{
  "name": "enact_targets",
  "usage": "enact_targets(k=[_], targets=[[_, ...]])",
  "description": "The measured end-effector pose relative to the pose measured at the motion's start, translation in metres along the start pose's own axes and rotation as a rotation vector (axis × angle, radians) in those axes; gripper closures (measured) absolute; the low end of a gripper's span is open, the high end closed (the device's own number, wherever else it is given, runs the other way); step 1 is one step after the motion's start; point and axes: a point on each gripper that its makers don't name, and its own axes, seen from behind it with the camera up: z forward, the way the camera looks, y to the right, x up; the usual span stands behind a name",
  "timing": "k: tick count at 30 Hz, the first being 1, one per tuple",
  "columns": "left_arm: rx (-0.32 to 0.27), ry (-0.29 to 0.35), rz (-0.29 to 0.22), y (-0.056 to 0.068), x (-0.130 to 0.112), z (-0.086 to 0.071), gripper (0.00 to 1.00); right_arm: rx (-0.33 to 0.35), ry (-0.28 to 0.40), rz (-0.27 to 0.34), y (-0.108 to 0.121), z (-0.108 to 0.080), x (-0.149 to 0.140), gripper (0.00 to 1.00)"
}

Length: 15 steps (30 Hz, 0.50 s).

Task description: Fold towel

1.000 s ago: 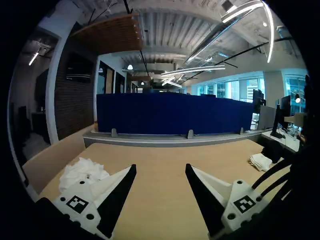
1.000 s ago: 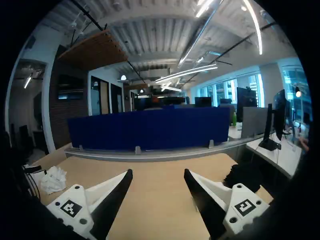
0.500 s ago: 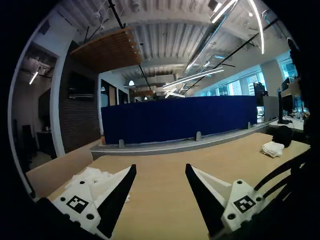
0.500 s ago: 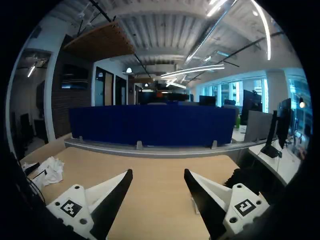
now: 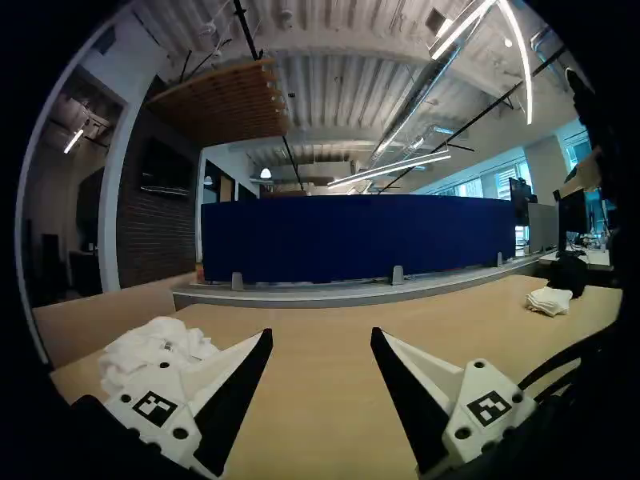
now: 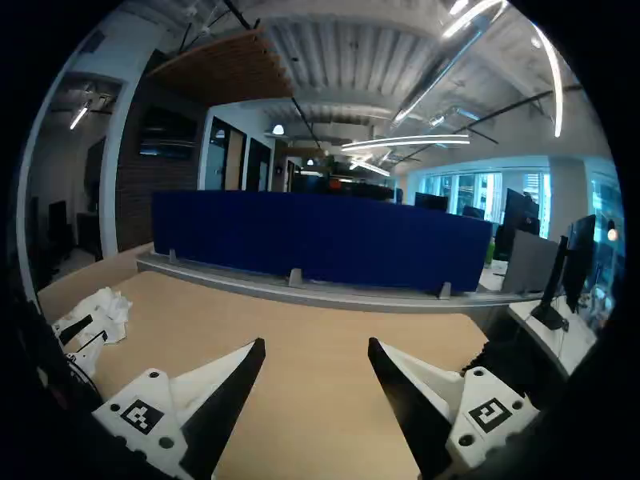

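left gripper view, from the left: crumpled white towel (image 5: 152,344) heaped on the wooden table (image 5: 320,320) near its left edge, lower part hidden behind the left finger of the left gripper (image 5: 320,376). claw spread wide, gripping nothing, held low over bare tabletop; contact with the cloth impossible to tell from here. beyond the fingers, along the table's far edge, a long blue divider (image 5: 352,238). far right, well apart from the heap, a small folded white cloth (image 5: 550,300) lying on the table, just beside a dark rounded object (image 5: 568,272) too blurred to name.

right gripper view, again from the left: same crumpled white towel (image 6: 100,308) at the table's left edge, unfolded, well apart from the right gripper (image 6: 316,376). fingers parted wide here as well, nothing between them, only bare wood below. blue divider (image 6: 320,240) straight ahead across the far edge. to the right, the dark rounded object (image 6: 500,360) near the table's right edge, partly hidden behind the right finger, and past it a monitor (image 6: 572,264) on the neighbouring desk.
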Motion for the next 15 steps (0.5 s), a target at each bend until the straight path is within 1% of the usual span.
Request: enact_targets(k=[3, 6, 9, 15], targets=[[0.014, 0.001, -0.001, -0.004, -0.007, 0.002, 0.09, 0.005, -0.006, -0.005, -0.003, 0.005, -0.002, 0.0], [0.015, -0.003, -0.002, -0.004, -0.013, 0.003, 0.09, 0.005, -0.013, -0.01, -0.005, 0.009, -0.004, 0.0], [0.012, -0.009, -0.012, -0.002, -0.018, 0.004, 0.09, 0.012, -0.018, -0.014, -0.007, 0.011, -0.007, 0.0], [0.0, -0.017, -0.011, 0.005, -0.022, 0.007, 0.09, 0.016, -0.018, -0.02, -0.008, 0.011, -0.005, 0.0]])
